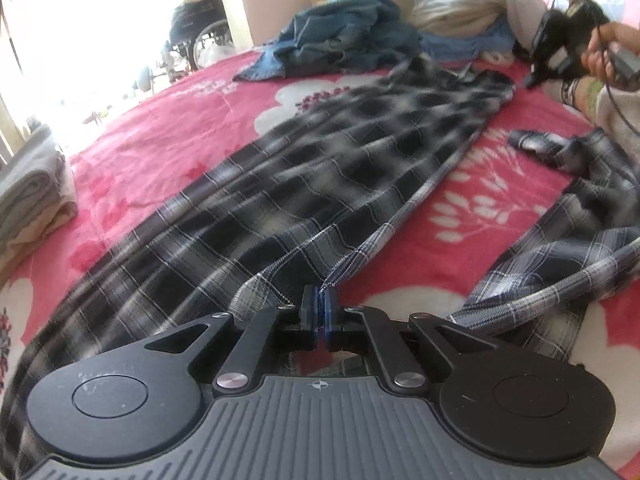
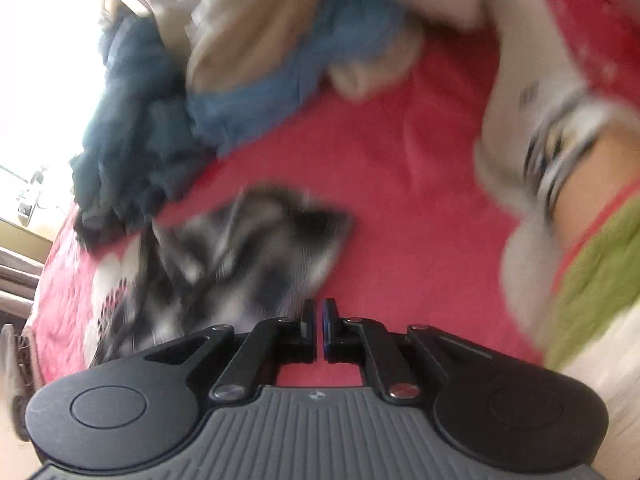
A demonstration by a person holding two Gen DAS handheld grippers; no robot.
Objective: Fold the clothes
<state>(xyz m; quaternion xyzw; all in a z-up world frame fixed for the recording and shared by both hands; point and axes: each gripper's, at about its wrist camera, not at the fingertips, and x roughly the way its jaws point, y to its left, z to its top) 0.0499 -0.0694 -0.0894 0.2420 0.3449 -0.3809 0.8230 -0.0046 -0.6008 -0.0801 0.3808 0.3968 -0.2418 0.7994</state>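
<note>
Left fingers (image 1: 320, 304) pinching plaid shirt (image 1: 304, 168) hem

Black-white plaid shirt (image 1: 304, 184), spread flat, edge pinched

Open pink floral blanket (image 1: 168, 152) lies left of the plaid shirt (image 1: 304, 184), bounded by folded beige towels (image 1: 32, 200). At the far end, crumpled denim (image 1: 344, 36) and a white-and-blue clothes heap (image 1: 452, 4) block passage.

My left gripper (image 1: 320, 300) pinches an edge of the plaid shirt (image 1: 304, 176), which stretches toward one o'clock across the pink blanket (image 1: 460, 208). Denim garment (image 1: 344, 36) at twelve, folded towels (image 1: 32, 196) at nine.
</note>
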